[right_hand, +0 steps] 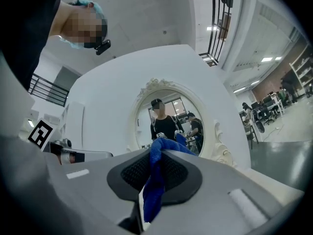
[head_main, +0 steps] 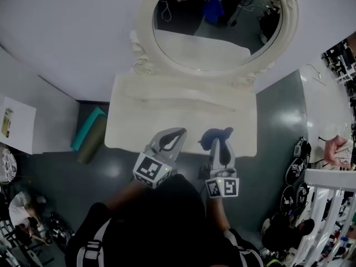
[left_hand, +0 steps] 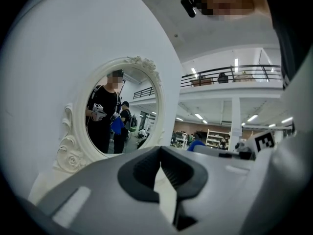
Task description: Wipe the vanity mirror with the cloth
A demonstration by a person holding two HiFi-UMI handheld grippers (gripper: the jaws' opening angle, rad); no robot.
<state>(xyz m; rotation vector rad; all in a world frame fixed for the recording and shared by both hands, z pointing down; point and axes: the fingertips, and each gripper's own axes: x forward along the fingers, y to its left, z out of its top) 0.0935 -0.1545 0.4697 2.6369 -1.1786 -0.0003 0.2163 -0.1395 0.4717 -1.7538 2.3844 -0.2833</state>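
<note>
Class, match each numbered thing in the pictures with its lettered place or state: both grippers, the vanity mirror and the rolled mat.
1. left gripper
2. right gripper
3. vanity mirror
4. rolled mat

A. on the floor beside the white table
B. jaws shut on the blue cloth
C. standing at the back of the table
D. jaws together, nothing held

Pairs: 1-D, 2-B, 3-C, 4-A

A cream counter stands on the dark grey floor against a white wall. The oval mirror stands upright at its back edge. Rolled mats lie on the floor beside it.
</note>
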